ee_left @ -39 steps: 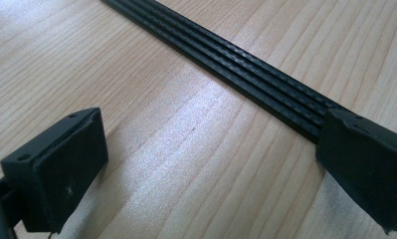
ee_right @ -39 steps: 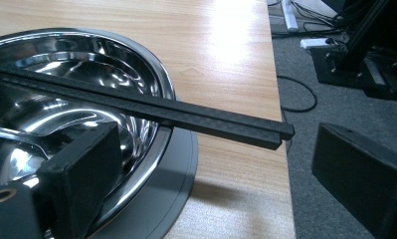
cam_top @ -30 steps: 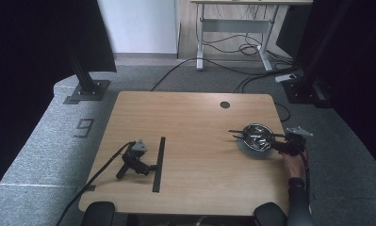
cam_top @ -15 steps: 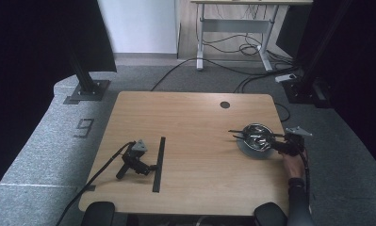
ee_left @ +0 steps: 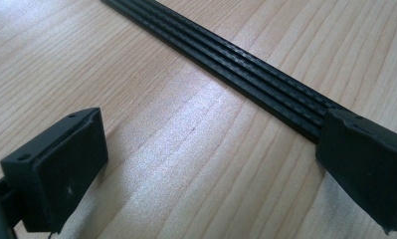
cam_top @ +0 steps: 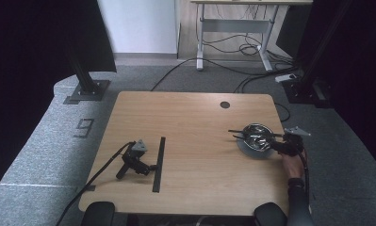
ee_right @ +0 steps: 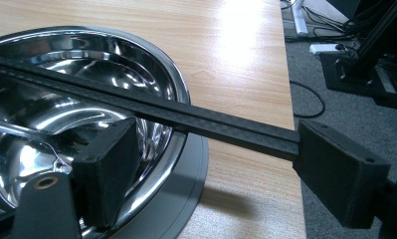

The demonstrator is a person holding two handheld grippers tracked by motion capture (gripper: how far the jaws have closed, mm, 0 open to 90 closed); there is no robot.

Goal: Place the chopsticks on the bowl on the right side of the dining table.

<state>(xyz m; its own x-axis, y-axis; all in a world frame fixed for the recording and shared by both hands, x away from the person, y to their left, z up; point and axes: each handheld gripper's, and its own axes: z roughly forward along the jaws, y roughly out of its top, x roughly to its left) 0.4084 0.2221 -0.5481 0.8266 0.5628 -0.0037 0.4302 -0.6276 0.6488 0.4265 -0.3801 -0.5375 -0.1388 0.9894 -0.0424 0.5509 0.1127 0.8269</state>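
Wooden table (cam_top: pixel 195 136) seen from above, with the steel bowl (cam_top: pixel 256 135) as the reference thing; it stands on a grey disc (cam_top: pixel 249 149) near the table's right edge. A thin black strip (cam_top: pixel 239 132) lies across the bowl's rim, one end jutting out on the side of the bowl towards the table's middle, the other reaching the right gripper (cam_top: pixel 281 144), which the person's right hand (cam_top: pixel 291 162) holds just beside the bowl on its outer side. In the right gripper view the same strip (ee_right: pixel 151 110) crosses the bowl (ee_right: pixel 86 99) and runs between the two black jaws; these stand wide apart and have just been closing, with the strip's end at the inner face of the right-hand jaw, while the left-hand jaw sits over the bowl's rim, clear of the strip. Whether a pad presses on the strip cannot be told. The left gripper (cam_top: pixel 137 160) lies on the table well apart from the bowl, far across towards the left edge, with no hand on it, its cable (cam_top: pixel 96 181) trailing off the near edge. Just beside it, on the bowl's side, lies a ribbed black bar (cam_top: pixel 159 163). In the left gripper view the jaws gape wide over bare wood, holding nothing, with the bar (ee_left: pixel 226 64) running across beyond them and passing behind the right-hand jaw.
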